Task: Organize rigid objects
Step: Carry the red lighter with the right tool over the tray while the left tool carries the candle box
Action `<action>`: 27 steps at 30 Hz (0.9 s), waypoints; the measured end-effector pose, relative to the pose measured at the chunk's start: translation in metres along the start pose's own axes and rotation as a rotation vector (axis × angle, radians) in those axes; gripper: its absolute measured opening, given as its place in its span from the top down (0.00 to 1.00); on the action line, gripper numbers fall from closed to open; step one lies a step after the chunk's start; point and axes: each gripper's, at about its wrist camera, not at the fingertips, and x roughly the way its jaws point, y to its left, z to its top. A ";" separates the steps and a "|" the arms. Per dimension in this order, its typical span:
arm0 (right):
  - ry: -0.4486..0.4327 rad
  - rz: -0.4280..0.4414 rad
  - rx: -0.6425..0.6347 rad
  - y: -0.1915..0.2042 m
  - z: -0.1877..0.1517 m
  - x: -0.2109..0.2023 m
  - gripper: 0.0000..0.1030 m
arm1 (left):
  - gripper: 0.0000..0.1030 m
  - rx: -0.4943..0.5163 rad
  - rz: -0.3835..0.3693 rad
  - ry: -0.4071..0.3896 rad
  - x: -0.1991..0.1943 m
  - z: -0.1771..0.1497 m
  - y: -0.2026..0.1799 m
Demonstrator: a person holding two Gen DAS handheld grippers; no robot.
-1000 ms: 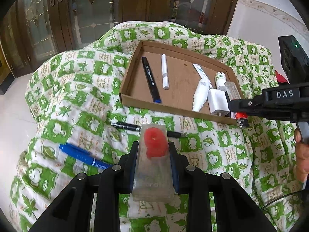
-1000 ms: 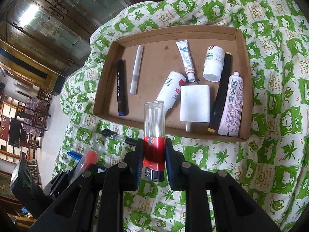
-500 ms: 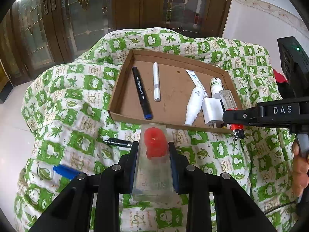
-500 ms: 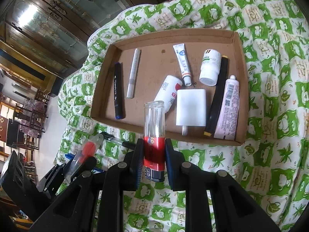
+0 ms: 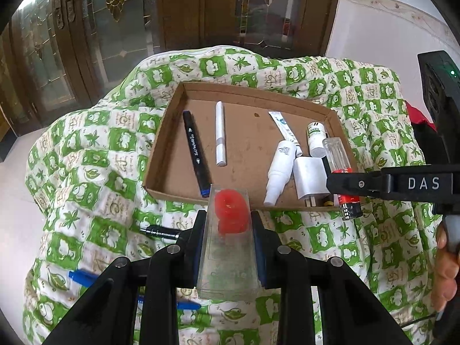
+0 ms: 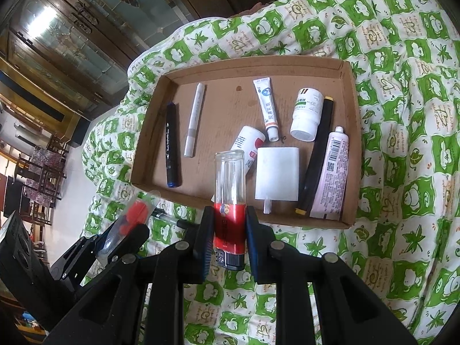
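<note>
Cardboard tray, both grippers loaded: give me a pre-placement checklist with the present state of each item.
1. Left gripper clamped on clear case with red pieces: ok.
2. Right gripper clamped on red lighter: ok.
3. Bare floor in cardboard tray between white pen and ointment tube: ok.
4. Everything off the quilt: not ok, black pen and blue pen remain.
5. Grippers apart from each other: ok.

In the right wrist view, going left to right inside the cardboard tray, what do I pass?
black marker → white pen → white ointment tube → white pill bottle → black stick → pink tube
</note>
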 end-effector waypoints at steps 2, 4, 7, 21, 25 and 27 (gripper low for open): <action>-0.001 0.000 0.000 0.000 0.000 0.000 0.80 | 0.71 0.004 -0.001 0.000 0.002 0.002 -0.002; -0.002 0.000 0.000 0.000 0.000 0.000 0.80 | 0.71 0.008 -0.001 -0.002 0.003 0.004 -0.004; -0.006 0.001 0.003 -0.002 0.003 0.000 0.80 | 0.71 0.012 0.002 -0.005 0.005 0.009 -0.005; -0.029 -0.003 0.065 -0.023 0.022 0.001 0.80 | 0.71 0.024 -0.003 -0.009 0.030 0.036 -0.011; -0.032 -0.006 0.077 -0.028 0.029 0.004 0.80 | 0.71 0.014 -0.017 0.006 0.045 0.041 -0.011; -0.035 -0.008 0.074 -0.029 0.032 0.006 0.80 | 0.71 0.008 -0.023 0.013 0.053 0.042 -0.010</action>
